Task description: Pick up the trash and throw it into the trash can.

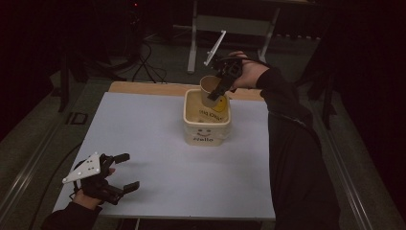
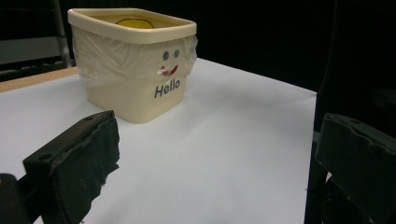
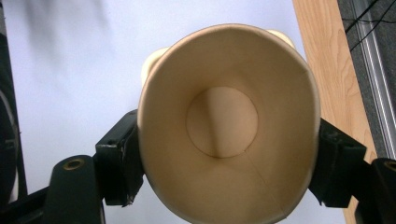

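The paper cup (image 3: 224, 121) is showing a smooth matt interior. The tub (image 2: 133, 65), probably plastic, is looking slightly glossy. The table (image 1: 158, 158) is presenting a matt surface with a wood edge.

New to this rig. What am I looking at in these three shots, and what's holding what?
No robot here: a person holds a handheld two-jaw tool in each hand. The wide shot comes from a fixed camera above the table. The other two come from cameras riding on each tool, looking along its black jaws.

On the white table stands a cream square tub with a smiley face and "Hello" printed on it, with a yellow shape inside.

The right tool is shut on a paper cup, tilted and held above the tub's far side. Its own camera looks straight into the cup's empty inside, jaws pressing both sides.

The left tool rests open at the table's near left edge, holding nothing, facing the tub.
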`<state>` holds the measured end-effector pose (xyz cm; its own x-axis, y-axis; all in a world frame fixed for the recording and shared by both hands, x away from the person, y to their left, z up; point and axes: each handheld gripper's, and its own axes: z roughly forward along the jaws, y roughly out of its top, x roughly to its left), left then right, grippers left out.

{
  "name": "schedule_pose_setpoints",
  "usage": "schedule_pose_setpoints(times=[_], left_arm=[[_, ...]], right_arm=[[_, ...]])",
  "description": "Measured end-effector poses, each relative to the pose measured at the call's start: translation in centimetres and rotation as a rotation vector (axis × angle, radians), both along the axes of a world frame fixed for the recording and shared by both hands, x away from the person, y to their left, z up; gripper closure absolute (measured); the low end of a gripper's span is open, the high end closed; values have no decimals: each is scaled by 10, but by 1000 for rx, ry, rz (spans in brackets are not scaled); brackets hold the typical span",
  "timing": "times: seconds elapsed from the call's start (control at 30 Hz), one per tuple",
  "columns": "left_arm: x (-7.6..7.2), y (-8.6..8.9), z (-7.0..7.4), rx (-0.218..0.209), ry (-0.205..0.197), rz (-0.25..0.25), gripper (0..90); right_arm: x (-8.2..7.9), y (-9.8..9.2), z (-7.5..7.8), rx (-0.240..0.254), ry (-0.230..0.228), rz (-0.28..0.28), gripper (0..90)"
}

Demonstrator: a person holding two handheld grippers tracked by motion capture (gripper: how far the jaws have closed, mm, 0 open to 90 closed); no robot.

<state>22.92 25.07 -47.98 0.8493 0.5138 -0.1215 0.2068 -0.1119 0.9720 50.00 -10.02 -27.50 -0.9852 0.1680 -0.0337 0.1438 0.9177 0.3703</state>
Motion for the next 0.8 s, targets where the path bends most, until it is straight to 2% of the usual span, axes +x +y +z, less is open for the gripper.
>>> schedule_pose_setpoints(times=[0.2, 0.3, 0.37, 0.43, 0.63, 0.8], left_arm=[[0, 0, 0, 1, 1, -2, 4], [0, -1, 0, 1, 1, -5, 3], [0, -1, 0, 0, 2, -5, 3], [0, 0, 0, 1, 1, -4, 3], [0, 0, 0, 3, 0, -3, 3], [0, 0, 0, 3, 0, -3, 3]], right_arm=[[5, 3, -4, 0, -6, -12, 243], [8, 5, -8, -4, 18, -44, 189], [10, 7, -11, -16, 22, -59, 115], [11, 7, -12, -21, 29, -65, 110], [9, 1, -6, 29, 31, -82, 110], [1, -7, -6, 49, 20, -96, 111]])
